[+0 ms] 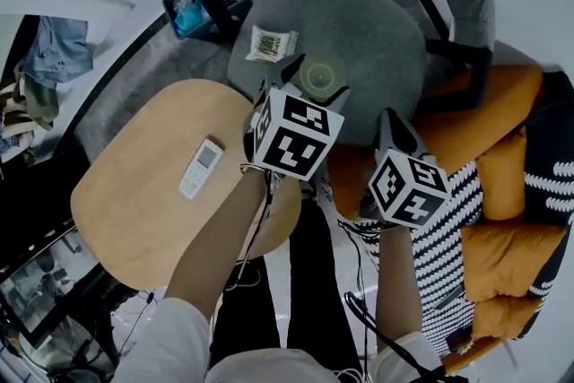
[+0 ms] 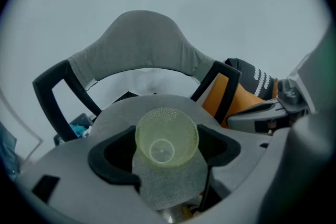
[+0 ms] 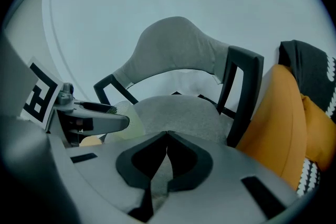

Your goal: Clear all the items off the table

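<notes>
My left gripper (image 1: pixel 318 85) is shut on a pale green see-through cup (image 1: pixel 321 74), held over the grey chair seat (image 1: pixel 381 40). In the left gripper view the cup (image 2: pixel 167 136) sits between the two jaws with its mouth facing the camera. A white snack packet (image 1: pixel 271 43) lies on the seat's left side. A white remote control (image 1: pixel 201 168) rests on the round wooden table (image 1: pixel 134 220). My right gripper (image 1: pixel 392 128) is shut and empty (image 3: pixel 167 139), to the right of the left one, at the seat's near edge.
A dark bin with blue items (image 1: pixel 202 0) stands on the floor beyond the table. An orange sofa (image 1: pixel 507 184) with a black-and-white patterned cushion (image 1: pixel 453 251) is on the right. The chair's black arms (image 1: pixel 466 72) and grey backrest (image 2: pixel 144 44) frame the seat.
</notes>
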Tool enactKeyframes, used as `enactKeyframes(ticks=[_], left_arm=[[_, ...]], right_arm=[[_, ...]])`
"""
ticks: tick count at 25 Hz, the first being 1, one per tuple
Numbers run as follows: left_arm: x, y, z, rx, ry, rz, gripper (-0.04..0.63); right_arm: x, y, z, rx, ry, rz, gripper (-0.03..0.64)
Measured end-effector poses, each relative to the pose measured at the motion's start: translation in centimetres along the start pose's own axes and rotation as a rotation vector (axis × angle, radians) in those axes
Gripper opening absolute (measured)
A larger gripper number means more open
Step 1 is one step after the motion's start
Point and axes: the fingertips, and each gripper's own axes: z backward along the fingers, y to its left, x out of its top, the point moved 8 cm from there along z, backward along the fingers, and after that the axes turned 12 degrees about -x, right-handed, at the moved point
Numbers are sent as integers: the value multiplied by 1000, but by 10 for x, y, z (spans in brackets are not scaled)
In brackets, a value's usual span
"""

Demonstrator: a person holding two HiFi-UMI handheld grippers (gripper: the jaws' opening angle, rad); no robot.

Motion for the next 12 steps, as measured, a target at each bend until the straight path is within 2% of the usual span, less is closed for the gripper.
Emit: enactKeyframes(ticks=[7, 12], left_arm=[[3, 13, -26, 33, 37, -29, 370], [3, 17, -36, 38, 30, -28, 371]], right_arm=[[4, -15, -19, -9, 19, -17, 25], [3, -20, -24, -8, 29, -28, 25]])
